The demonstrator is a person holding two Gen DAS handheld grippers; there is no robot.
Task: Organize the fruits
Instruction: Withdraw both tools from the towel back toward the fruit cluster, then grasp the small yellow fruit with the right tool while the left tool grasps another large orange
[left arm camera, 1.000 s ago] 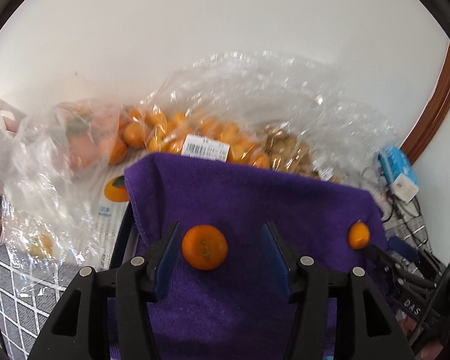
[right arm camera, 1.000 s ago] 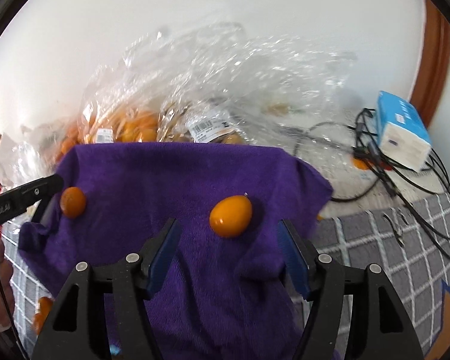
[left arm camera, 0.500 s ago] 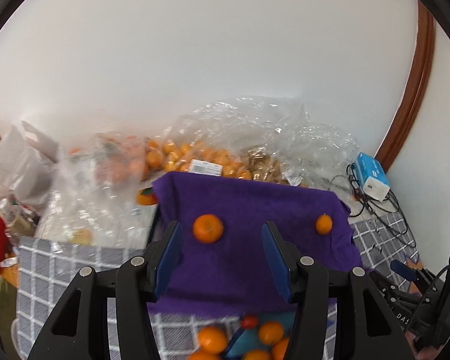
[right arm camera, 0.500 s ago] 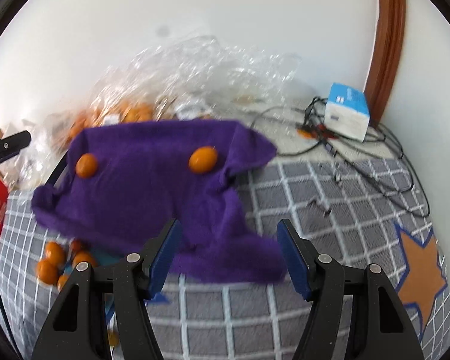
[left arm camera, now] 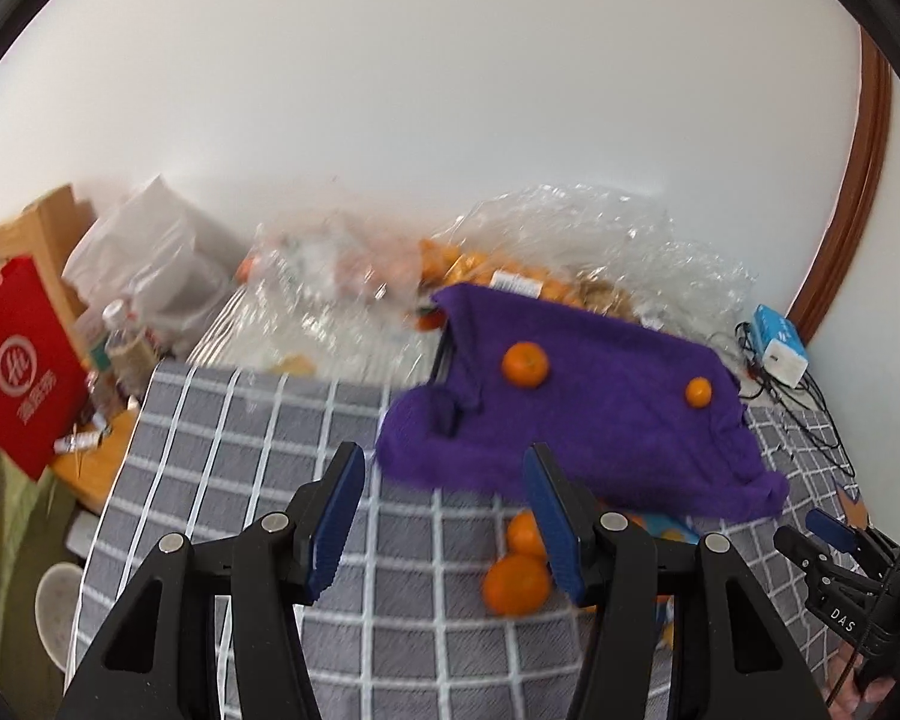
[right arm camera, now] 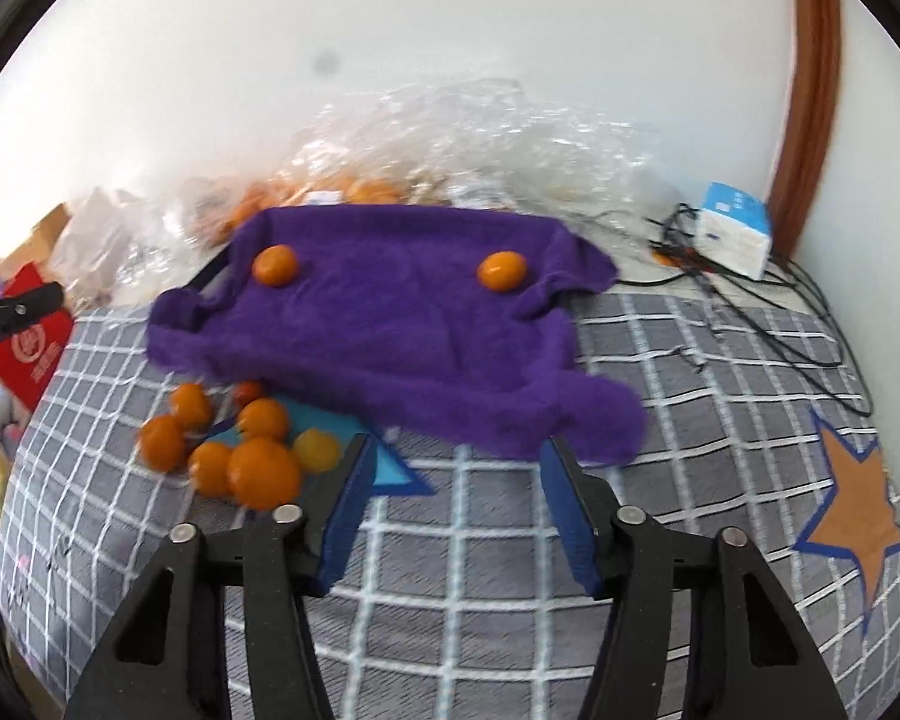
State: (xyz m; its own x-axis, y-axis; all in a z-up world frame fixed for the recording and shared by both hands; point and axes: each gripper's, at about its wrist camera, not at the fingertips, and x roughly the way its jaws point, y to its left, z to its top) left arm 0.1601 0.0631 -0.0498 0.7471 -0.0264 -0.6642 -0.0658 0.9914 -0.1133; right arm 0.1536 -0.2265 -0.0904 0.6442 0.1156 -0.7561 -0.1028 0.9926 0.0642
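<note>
A purple towel [right arm camera: 390, 324] lies over a dark tray on the grey checked cloth. Two oranges rest on it: a round one [right arm camera: 275, 264] at the left and an oval one [right arm camera: 500, 270] at the right. They also show in the left wrist view, the round orange [left arm camera: 524, 364] and the oval orange [left arm camera: 698, 391] on the towel [left arm camera: 600, 420]. Several loose oranges [right arm camera: 240, 450] lie on the cloth in front of the towel. My left gripper [left arm camera: 444, 516] and right gripper [right arm camera: 456, 510] are both open and empty, held back above the cloth.
Clear plastic bags of oranges [right arm camera: 354, 186] sit against the wall behind the towel. A blue-white box [right arm camera: 735, 228] with tangled cables lies at the right. A red box [left arm camera: 18, 354] and clutter stand off the left edge. An orange star patch [right arm camera: 852, 516] marks the cloth.
Both grippers have pulled back and up from the towel, away from the oranges that were between their fingers. The oranges stay on the towel. The loose oranges have come into view.
</note>
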